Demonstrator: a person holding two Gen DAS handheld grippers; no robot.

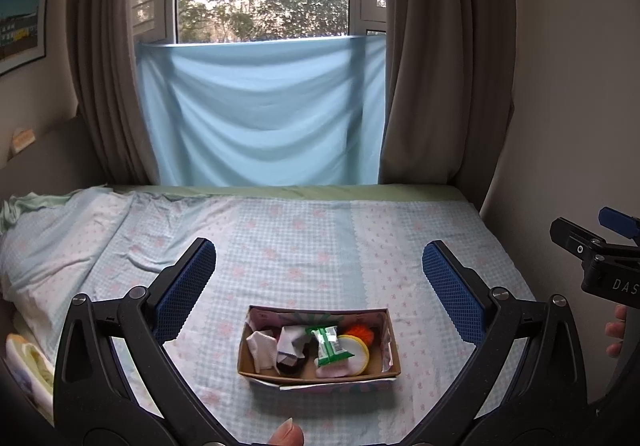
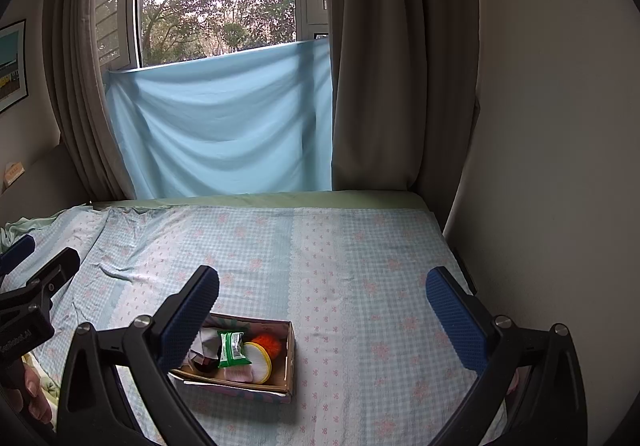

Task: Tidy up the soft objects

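Note:
A small cardboard box (image 1: 390,342) sits on the bed. It holds a white cloth (image 1: 262,350), a grey-white sock (image 1: 291,344), a green packet (image 1: 329,346), an orange fluffy ball (image 1: 362,332) and a round white-and-yellow pad (image 1: 357,357). My left gripper (image 1: 319,278) is open and empty, above and behind the box. The box also shows in the right wrist view (image 2: 290,358), with the green packet (image 2: 232,348) and orange ball (image 2: 269,344). My right gripper (image 2: 322,302) is open and empty, to the right of the box.
The bed has a checked blue-and-white sheet (image 1: 304,238) with rumpled folds at the left (image 1: 60,230). A light blue cloth (image 1: 260,114) hangs over the window between brown curtains. A wall (image 2: 560,126) borders the bed on the right.

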